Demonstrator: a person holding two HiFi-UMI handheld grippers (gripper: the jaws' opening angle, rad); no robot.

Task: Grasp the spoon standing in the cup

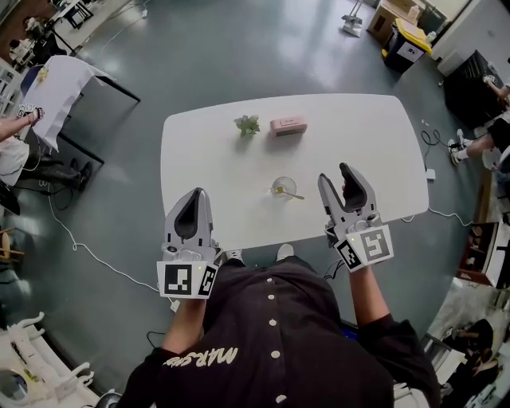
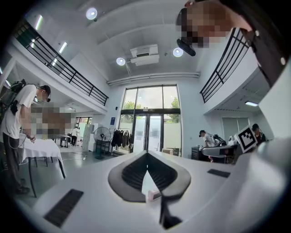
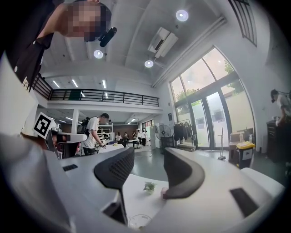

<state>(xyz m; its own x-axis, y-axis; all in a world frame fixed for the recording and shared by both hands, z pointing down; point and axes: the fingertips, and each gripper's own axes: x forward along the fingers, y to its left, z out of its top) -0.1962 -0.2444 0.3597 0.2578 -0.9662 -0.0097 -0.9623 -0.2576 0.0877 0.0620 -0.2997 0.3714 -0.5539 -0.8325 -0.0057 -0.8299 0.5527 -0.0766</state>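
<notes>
That spoon (image 1: 292, 194) looked thin and light in the glass cup (image 1: 283, 187); I'd pinch its handle. The right tool (image 1: 335, 174) gaped empty, left tool (image 1: 196, 196) sat closed.

Brightly and evenly lit from round ceiling lamps (image 2: 91, 13) and pale daylight through the tall windows (image 3: 211, 100), with only soft shadows on the white table (image 1: 207, 159), heavy fisheye bending and black corners in both gripper views, and slight softness close to the lens.

The table (image 1: 199, 159) is white and the floor (image 1: 239, 48) is grey. The far box (image 1: 288, 126) is pink, the plant (image 1: 247, 123) pale green, the cup (image 1: 284, 187) clear.
</notes>
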